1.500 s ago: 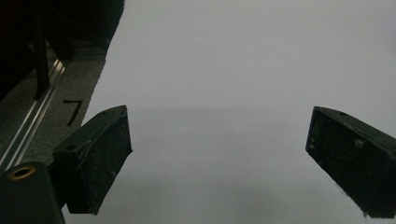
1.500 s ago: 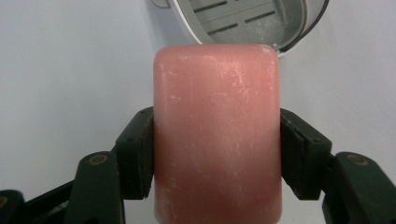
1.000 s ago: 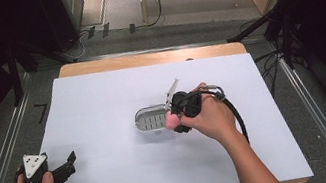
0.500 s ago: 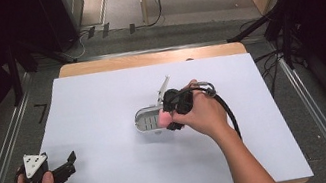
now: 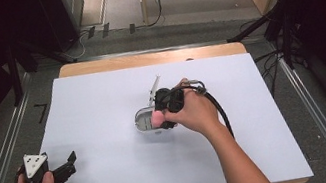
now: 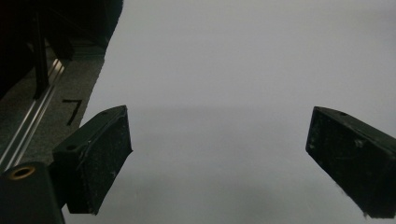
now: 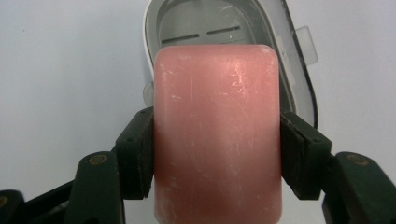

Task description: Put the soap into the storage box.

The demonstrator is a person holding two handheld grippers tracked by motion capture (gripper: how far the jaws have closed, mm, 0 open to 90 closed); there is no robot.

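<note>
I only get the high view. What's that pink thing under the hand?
Observer: A pink soap bar, scuffed with pale scratches, clamped between the right gripper jaws.
Operator: Is it inside the little box yet?
Observer: Not yet. The right gripper view shows the grey soap box open just beyond it, with two slots in its floor.
Operator: And my other gripper?
Observer: The left gripper jaws stand wide apart over bare white table cover.
</note>
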